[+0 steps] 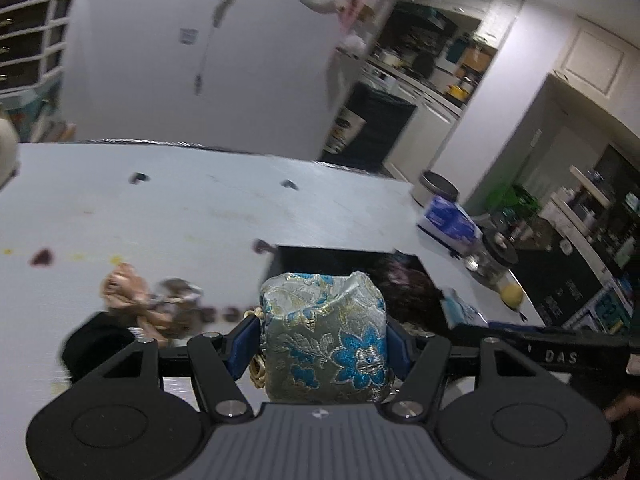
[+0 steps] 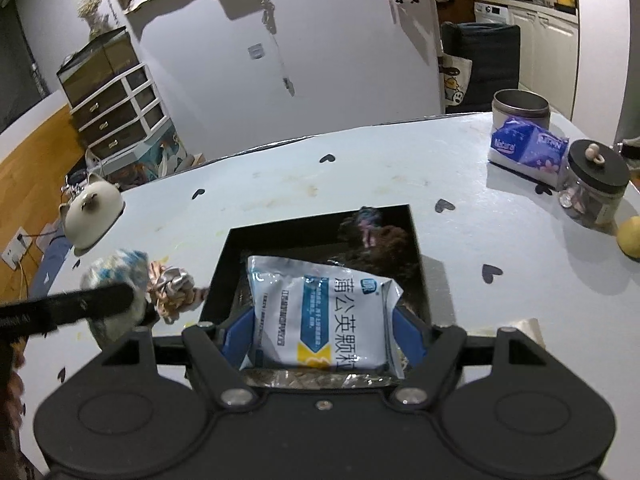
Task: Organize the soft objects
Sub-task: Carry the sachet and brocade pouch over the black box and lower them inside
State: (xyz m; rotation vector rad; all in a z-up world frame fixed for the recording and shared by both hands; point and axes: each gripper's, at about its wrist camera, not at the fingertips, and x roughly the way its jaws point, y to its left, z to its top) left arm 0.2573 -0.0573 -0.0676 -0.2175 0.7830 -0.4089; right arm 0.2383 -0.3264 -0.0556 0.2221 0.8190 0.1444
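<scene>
Brocade pouch [image 1: 326, 332] clamped in left gripper [image 1: 320, 344], foil sachet [image 2: 320, 320] pinched in right gripper [image 2: 320, 340]. Both over black box [image 2: 224, 256], probably for dropping in.

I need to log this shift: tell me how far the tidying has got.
Done: a dark fuzzy item already lies in the black box. In hand: the left claw grips a flowered pouch; the right claw holds a white packet over the box. Left: the scrunchies on the table.
</scene>
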